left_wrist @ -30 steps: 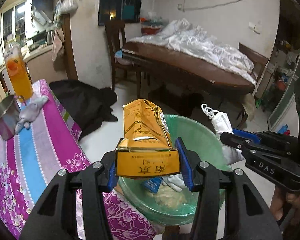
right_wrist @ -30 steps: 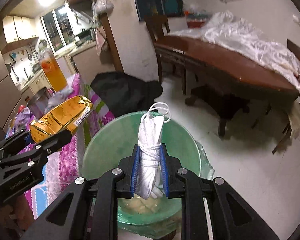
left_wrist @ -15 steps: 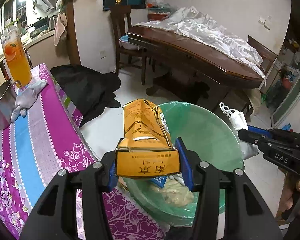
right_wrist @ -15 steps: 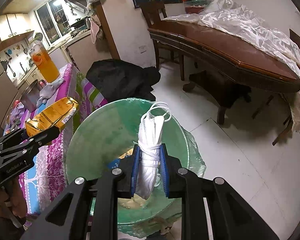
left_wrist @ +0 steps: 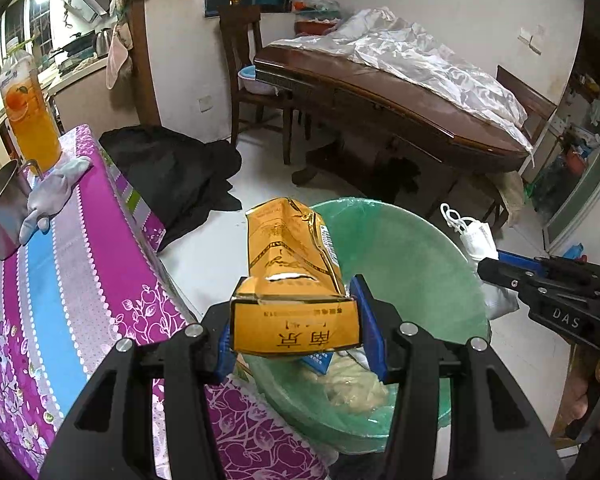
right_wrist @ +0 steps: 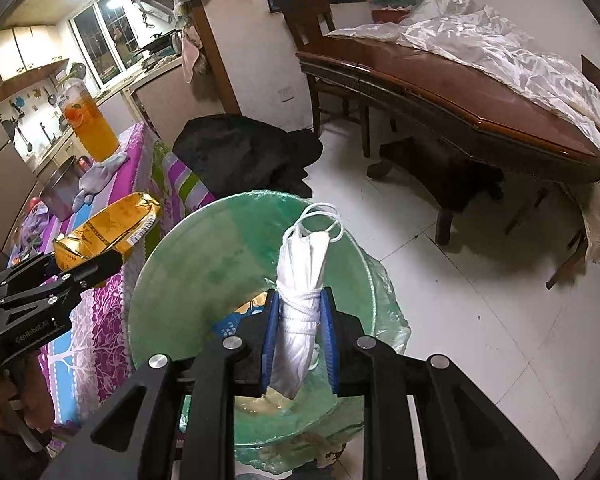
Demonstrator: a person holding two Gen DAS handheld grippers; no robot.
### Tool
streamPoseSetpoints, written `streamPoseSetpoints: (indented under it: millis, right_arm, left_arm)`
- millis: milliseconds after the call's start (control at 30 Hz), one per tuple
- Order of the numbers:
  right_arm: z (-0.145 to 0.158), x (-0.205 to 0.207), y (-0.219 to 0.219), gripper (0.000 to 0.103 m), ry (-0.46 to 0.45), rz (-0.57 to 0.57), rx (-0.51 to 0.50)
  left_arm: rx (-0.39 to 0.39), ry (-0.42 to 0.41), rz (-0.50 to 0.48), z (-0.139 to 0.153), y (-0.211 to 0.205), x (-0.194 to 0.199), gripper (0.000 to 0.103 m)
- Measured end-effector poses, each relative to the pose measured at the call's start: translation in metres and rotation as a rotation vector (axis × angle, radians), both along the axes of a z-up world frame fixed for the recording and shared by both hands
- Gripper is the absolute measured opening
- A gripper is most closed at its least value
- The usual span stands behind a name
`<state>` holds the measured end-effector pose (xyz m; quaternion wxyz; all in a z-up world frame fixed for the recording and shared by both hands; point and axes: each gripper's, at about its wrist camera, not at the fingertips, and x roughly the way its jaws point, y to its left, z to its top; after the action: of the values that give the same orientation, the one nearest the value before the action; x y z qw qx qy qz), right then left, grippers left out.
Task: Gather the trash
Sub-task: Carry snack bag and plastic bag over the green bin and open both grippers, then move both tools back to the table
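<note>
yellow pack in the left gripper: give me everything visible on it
The yellow pack is a crumpled, glossy gold-orange soft packet, foil-like, with dark script print, red Chinese characters on its near end and a barcode strip along one side. Its near end is torn along an edge; the far end is creased and dented. The left gripper clamps it across that near end, blue pads pressing both sides. It points away from the camera, hanging above the near rim of the green-lined trash bin, not touching it.

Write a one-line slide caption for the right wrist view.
Right gripper holds a rolled white face mask over the green-lined trash bin, with the left gripper gripping a crumpled gold packet alongside.
</note>
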<state>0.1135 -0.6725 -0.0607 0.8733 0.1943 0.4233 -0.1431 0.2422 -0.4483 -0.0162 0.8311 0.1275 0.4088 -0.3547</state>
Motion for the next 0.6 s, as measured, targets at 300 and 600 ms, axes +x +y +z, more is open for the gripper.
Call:
streamPoseSetpoints:
  millis: [300,600]
  right_arm:
    - [0.003,-0.009,-0.006,0.035,-0.031,-0.034,0.006]
    - [0.017,-0.015,0.015,0.040,-0.088,-0.010,-0.030]
  left_arm:
    - [0.020,-0.007,0.028,-0.006,0.005,0.005,0.073]
    - [0.006,-0.016,0.032,-0.002,0.024,0.002,0.073]
